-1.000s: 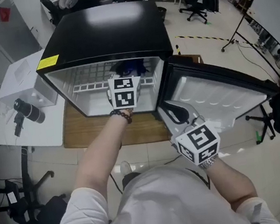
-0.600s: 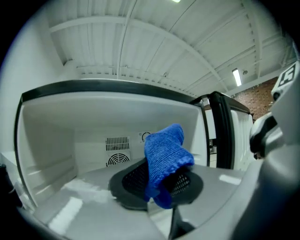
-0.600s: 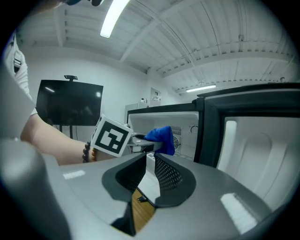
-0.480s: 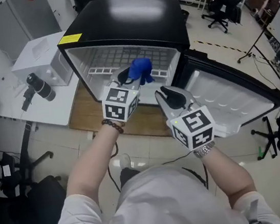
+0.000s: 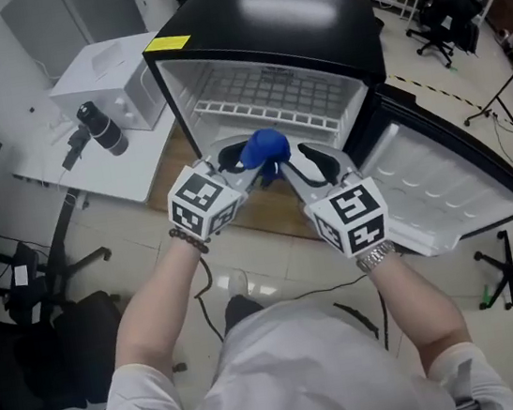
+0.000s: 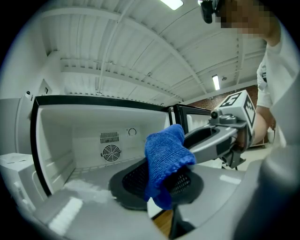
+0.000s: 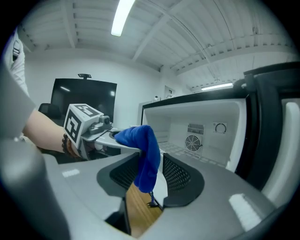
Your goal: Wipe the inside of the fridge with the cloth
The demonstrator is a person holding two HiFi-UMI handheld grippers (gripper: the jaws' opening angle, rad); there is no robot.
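The black mini fridge (image 5: pixel 259 19) stands open, its white inside (image 5: pixel 269 93) bare, with a wire shelf. In front of it my left gripper (image 5: pixel 241 159) is shut on the blue cloth (image 5: pixel 263 148), which droops from its jaws (image 6: pixel 166 161). My right gripper (image 5: pixel 302 160) faces it from the right. Its jaws have just been opening and now stand wide apart, one on each side of the hanging cloth (image 7: pixel 145 154), with neither pad pressing it. In the left gripper view, the right gripper (image 6: pixel 220 136) shows beyond the cloth. The left gripper (image 7: pixel 93 133) appears in the right gripper view.
The fridge door (image 5: pixel 443 183) hangs open to the right. A white box (image 5: pixel 105 74) and a black camera (image 5: pixel 94 127) sit on a white table at left. A wooden board (image 5: pixel 176 173) lies under the fridge. A dark chair (image 5: pixel 25 308) stands at far left.
The left gripper has drawn back out of the fridge with the cloth. The right gripper has moved left to meet it, and its jaws have spread around the cloth.
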